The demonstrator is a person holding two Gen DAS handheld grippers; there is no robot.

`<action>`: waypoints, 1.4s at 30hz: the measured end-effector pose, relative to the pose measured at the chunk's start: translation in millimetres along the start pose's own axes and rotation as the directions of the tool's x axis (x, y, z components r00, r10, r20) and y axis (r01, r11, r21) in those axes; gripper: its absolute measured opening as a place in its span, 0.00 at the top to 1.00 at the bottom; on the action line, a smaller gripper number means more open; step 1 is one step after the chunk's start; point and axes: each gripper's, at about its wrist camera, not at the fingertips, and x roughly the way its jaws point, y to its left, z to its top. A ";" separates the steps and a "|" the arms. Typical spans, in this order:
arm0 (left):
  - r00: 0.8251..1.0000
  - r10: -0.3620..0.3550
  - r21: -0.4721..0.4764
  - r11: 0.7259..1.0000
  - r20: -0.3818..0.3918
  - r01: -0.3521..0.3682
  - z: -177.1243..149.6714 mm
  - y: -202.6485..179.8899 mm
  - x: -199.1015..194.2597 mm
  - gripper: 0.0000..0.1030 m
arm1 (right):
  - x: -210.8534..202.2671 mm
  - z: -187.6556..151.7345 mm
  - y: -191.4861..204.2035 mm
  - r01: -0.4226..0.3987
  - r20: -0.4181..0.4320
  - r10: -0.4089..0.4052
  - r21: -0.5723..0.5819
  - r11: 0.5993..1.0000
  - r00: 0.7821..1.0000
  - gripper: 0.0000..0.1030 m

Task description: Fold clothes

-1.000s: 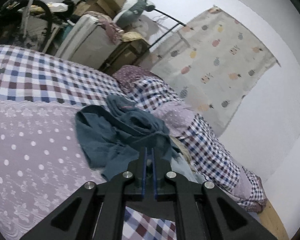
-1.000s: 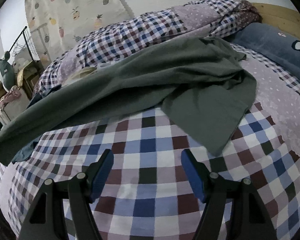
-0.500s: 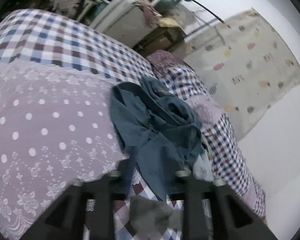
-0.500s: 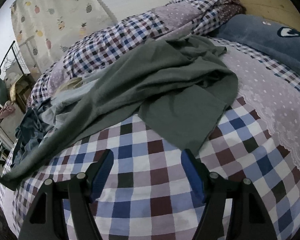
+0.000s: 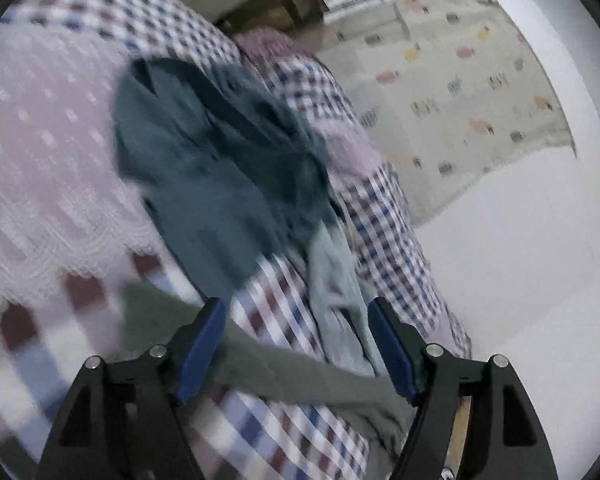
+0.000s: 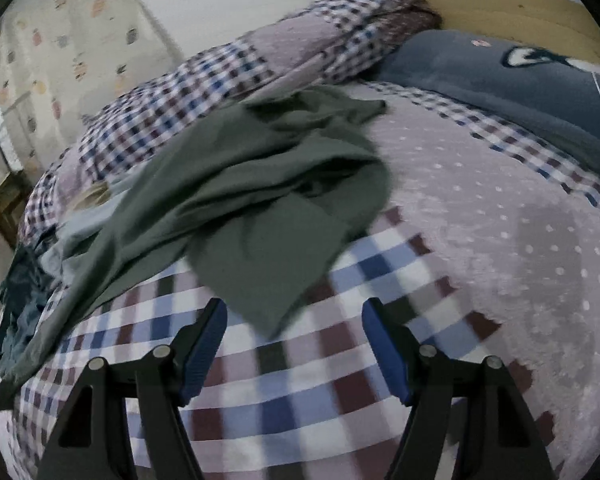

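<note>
Grey-green garment lies crumpled mid-bed, one strip trailing left | teal garment heaped far left | left gripper released above strip | right gripper released, empty | checked bed cover

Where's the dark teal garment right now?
In the left wrist view the dark teal garment lies crumpled at centre on the bedspread, ahead of the open left tongs, beside a pale blue garment.
</note>
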 end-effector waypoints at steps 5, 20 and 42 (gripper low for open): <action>0.978 -0.098 -0.005 0.995 -0.184 0.099 -38.3 -20.9 41.5 0.22 | 16.3 2.3 -12.6 -0.012 -0.040 0.012 0.012 1.000 0.999 0.28; 0.874 -0.208 -0.142 0.977 -0.439 0.161 -71.7 -28.6 91.6 0.21 | 66.2 -4.6 25.1 -0.030 -0.149 0.018 -0.078 0.997 0.989 0.54; 0.897 0.259 0.069 0.966 -0.359 -0.251 -90.0 -58.3 131.8 0.21 | 74.1 2.6 30.5 -0.062 -0.156 0.051 -0.063 0.996 0.986 0.55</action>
